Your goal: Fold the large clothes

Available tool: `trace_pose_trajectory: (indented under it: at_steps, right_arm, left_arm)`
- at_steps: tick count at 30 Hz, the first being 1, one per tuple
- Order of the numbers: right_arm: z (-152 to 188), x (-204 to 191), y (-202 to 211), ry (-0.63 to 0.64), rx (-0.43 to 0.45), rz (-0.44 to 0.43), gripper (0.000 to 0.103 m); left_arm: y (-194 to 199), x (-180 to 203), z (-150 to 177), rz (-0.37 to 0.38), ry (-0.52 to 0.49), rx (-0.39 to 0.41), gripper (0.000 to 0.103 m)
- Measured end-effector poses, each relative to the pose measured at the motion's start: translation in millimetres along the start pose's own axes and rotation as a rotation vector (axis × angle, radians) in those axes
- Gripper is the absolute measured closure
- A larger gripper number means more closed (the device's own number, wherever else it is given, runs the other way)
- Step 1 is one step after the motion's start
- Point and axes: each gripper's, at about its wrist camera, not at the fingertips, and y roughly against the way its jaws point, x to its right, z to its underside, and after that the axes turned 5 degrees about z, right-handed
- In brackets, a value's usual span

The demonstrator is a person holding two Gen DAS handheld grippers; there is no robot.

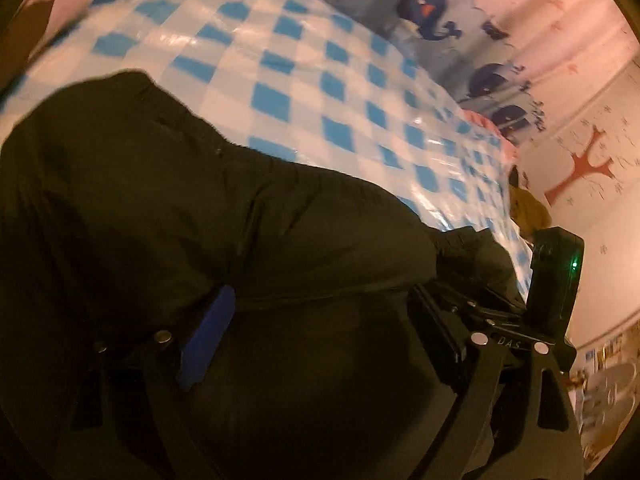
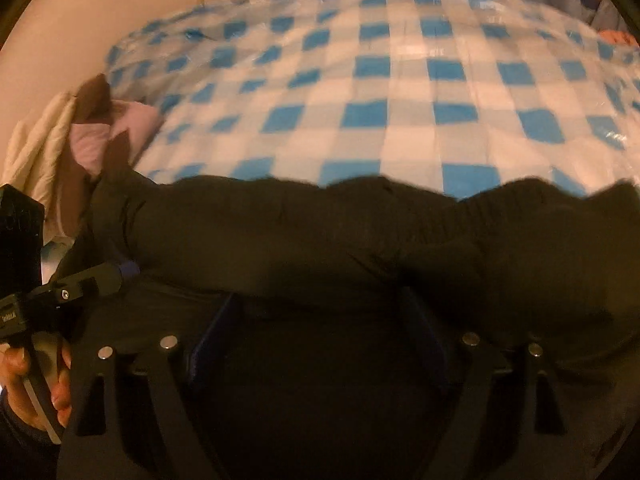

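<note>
A large black garment (image 1: 168,208) lies bunched along the near side of the blue-and-white checked bed cover (image 1: 280,60). My left gripper (image 1: 320,332) hangs just over the garment, its blue pad (image 1: 208,336) far from the other finger, open with only loose cloth below. In the right wrist view the same garment (image 2: 360,232) stretches across the frame in a long band. My right gripper (image 2: 320,324) stands open above it, with its blue pads (image 2: 212,332) wide apart. The left gripper (image 2: 92,280) shows at the left edge, held by a hand (image 2: 24,376).
The checked cover (image 2: 400,92) is glossy and fills the far half. A pile of pink, brown and cream clothes (image 2: 96,128) sits at its left end. Whale-print fabric (image 1: 432,12) and a wall with a tree decal (image 1: 588,164) lie beyond the bed.
</note>
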Motion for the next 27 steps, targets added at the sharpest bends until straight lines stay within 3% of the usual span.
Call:
trace_pose_trajectory:
  at_steps: [3, 4, 6, 8, 12, 14, 16, 19, 21, 23, 25, 27]
  right_arm:
    - [4.1, 0.3, 10.2, -0.010, -0.047, -0.028, 0.025]
    - [6.3, 2.5, 23.9, -0.028, -0.029, -0.049, 0.024]
    - [5.0, 10.8, 63.8, -0.049, 0.096, -0.058, 0.022]
    - [-3.1, 23.4, 81.0, -0.055, 0.161, 0.035, 0.017]
    - [-10.4, 74.2, 67.9, -0.125, 0.125, 0.213, 0.017]
    - [4.9, 109.6, 40.1, -0.214, 0.056, 0.184, 0.017]
    - [19.3, 128.1, 26.7, -0.286, 0.072, 0.081, 0.015]
    - [27.5, 122.8, 22.3, -0.261, 0.107, 0.094, 0.013]
    - [26.3, 125.1, 23.5, -0.261, 0.083, 0.071, 0.013]
    - [25.5, 131.7, 41.6, -0.295, 0.088, 0.033, 0.013]
    - [29.2, 135.9, 80.8, -0.334, 0.179, 0.017, 0.012]
    - [33.5, 138.0, 103.3, -0.330, 0.231, 0.080, 0.012]
  left_arm:
    - [5.4, 5.7, 8.3, -0.026, -0.023, -0.025, 0.019]
    - [11.9, 7.1, 10.0, -0.029, -0.016, -0.020, 0.019]
    - [36.3, 13.3, 7.0, 0.002, 0.003, 0.052, 0.018]
    - [49.6, 11.1, -5.2, -0.028, -0.002, 0.135, 0.015]
    - [54.6, -29.0, -21.8, -0.099, 0.093, 0.174, 0.014]
    - [41.6, -67.2, -13.8, -0.092, 0.158, 0.144, 0.014]
    - [32.7, -84.1, -5.2, -0.035, 0.176, 0.139, 0.014]
    - [24.5, -86.3, 1.3, -0.045, 0.136, 0.139, 0.014]
    - [25.4, -83.3, 0.9, -0.072, 0.130, 0.113, 0.014]
    - [42.6, -77.0, -0.1, -0.082, 0.161, 0.128, 0.014]
    - [64.1, -67.9, 2.6, -0.061, 0.160, 0.178, 0.014]
    - [86.3, -59.3, 10.2, -0.061, 0.120, 0.213, 0.014]
